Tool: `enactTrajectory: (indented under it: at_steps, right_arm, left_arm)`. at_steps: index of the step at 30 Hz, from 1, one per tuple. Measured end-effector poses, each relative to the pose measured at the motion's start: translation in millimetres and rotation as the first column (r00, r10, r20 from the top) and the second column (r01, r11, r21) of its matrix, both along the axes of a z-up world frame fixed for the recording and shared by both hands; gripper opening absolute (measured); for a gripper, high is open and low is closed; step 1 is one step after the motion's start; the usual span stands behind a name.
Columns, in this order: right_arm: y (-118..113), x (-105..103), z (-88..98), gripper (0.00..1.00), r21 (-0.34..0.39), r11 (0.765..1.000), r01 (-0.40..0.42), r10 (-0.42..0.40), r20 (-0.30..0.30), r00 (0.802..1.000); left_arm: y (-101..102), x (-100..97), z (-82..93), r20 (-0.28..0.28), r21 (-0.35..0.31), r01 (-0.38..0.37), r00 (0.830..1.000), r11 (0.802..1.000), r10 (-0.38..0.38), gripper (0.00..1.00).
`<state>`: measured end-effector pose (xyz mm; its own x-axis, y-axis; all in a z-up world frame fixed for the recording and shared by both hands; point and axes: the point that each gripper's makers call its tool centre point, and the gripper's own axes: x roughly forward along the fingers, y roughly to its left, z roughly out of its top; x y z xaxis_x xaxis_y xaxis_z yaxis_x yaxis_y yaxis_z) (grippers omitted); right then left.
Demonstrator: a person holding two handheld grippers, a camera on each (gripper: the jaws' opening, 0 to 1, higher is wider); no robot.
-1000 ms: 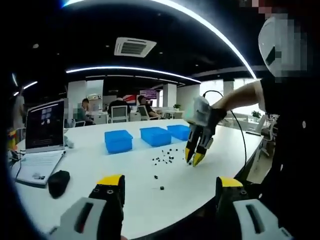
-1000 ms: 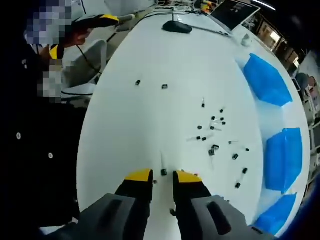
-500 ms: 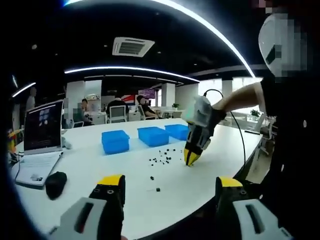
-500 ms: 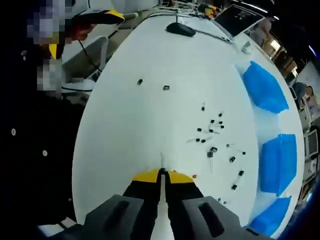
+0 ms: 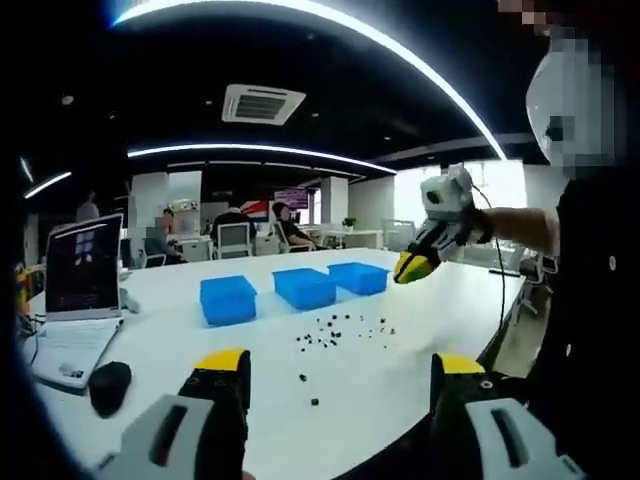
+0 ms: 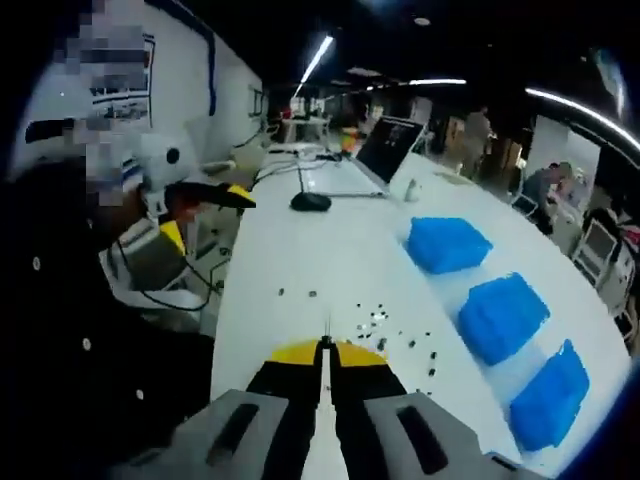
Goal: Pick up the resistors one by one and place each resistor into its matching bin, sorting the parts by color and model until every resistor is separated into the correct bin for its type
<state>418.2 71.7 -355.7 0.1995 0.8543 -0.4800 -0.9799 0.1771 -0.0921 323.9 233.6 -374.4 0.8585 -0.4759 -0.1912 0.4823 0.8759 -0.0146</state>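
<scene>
Left gripper view: yellow-tipped left gripper (image 5: 335,372), jaws spread, waits low over the white table (image 5: 440,300); small dark resistors (image 5: 335,330) lie scattered before three blue plastic bins (image 5: 304,286).

Right gripper view: right gripper (image 6: 324,350), raised clear for carrying, pinches one resistor's thin wire lead (image 6: 326,330) between closed jaws.

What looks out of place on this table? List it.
Two resistors lie apart from the main scatter of resistors on the white table, nearer the left gripper. The three blue bins stand in a tidy row. Nothing looks spilled or damaged.
</scene>
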Motion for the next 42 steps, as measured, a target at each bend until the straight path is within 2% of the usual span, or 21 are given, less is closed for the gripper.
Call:
enactTrajectory:
  at_steps: [2,4,6,8,11,13,16,17,19,23,28,30,32,34,36,38,39,42]
  right_arm:
    - [-9,0,8.2,0.06,0.075,0.995,0.064,-0.066,0.023,0.998]
    - [-21,-2,21.9,0.06,0.204,0.966,0.156,-0.168,0.040,0.985]
    - [-31,-5,33.1,0.06,0.315,0.922,0.227,-0.249,0.031,0.968]
    - [-41,-7,41.9,0.06,0.403,0.866,0.297,-0.334,0.022,0.942]
    - [-51,-11,54.3,0.06,0.483,0.805,0.344,-0.423,0.061,0.904]
    - [-51,-14,59.1,0.06,0.498,0.795,0.347,-0.437,0.074,0.896]
    - [-45,-9,66.0,0.06,0.510,0.791,0.338,-0.438,0.086,0.895]
    - [-40,-4,67.8,0.06,0.508,0.794,0.334,-0.435,0.092,0.896]
    - [-32,11,69.3,0.06,0.479,0.807,0.344,-0.452,0.127,0.883]
    - [-9,38,84.8,0.06,0.505,0.801,0.322,-0.431,0.113,0.895]
    - [39,83,104.8,0.06,0.525,0.807,0.269,-0.377,0.109,0.920]
    - [63,98,106.0,0.06,0.521,0.815,0.253,-0.334,0.067,0.940]
    - [82,117,110.3,0.06,0.528,0.811,0.251,-0.329,0.059,0.942]
    - [98,126,110.0,0.06,0.519,0.819,0.243,-0.320,0.062,0.945]
    - [125,152,105.3,0.06,0.488,0.838,0.243,-0.319,0.076,0.945]
    - [144,170,96.4,0.06,0.453,0.855,0.253,-0.321,0.079,0.944]
    - [151,186,91.6,0.06,0.434,0.861,0.264,-0.331,0.084,0.940]
    - [172,211,76.3,0.06,0.394,0.869,0.300,-0.352,0.066,0.934]
  left_arm:
    - [-3,2.5,1.1,0.004,0.001,0.008,1.000,1.000,-0.008,0.74]
    - [-6,4.8,2.6,0.008,0.001,0.014,1.000,1.000,-0.014,0.74]
    - [-7,5.6,4.0,0.014,0.001,0.018,1.000,1.000,-0.018,0.74]
    - [-8,6.3,5.9,0.025,0.009,0.021,0.999,1.000,-0.021,0.74]
    - [-5,7.9,9.5,0.033,-0.001,0.008,0.999,1.000,-0.007,0.74]
    - [-4,7.8,12.1,0.041,-0.004,0.003,0.999,1.000,-0.003,0.74]
    - [-2,8.1,13.4,0.046,-0.004,-0.001,0.999,1.000,0.002,0.74]
    - [-2,8.1,13.1,0.047,-0.001,-0.002,0.999,1.000,0.002,0.74]
    - [-1,8.0,12.7,0.049,0.003,-0.006,0.999,1.000,0.006,0.74]
    - [2,7.3,16.1,0.065,-0.011,-0.025,0.998,1.000,0.025,0.74]
    - [10,7.5,21.3,0.091,-0.008,-0.066,0.994,0.998,0.066,0.74]
    - [14,7.5,21.6,0.095,-0.007,-0.078,0.992,0.997,0.079,0.74]
    - [18,6.5,20.7,0.094,-0.004,-0.088,0.992,0.996,0.088,0.74]
    - [21,5.6,21.0,0.093,-0.012,-0.092,0.991,0.996,0.093,0.74]
    - [23,4.0,21.1,0.092,-0.013,-0.094,0.991,0.995,0.095,0.74]
    - [24,3.2,21.4,0.091,-0.011,-0.096,0.991,0.995,0.096,0.74]
    - [25,2.6,21.7,0.091,-0.011,-0.095,0.991,0.995,0.096,0.74]
    - [27,0.1,22.9,0.091,-0.012,-0.092,0.992,0.996,0.093,0.74]
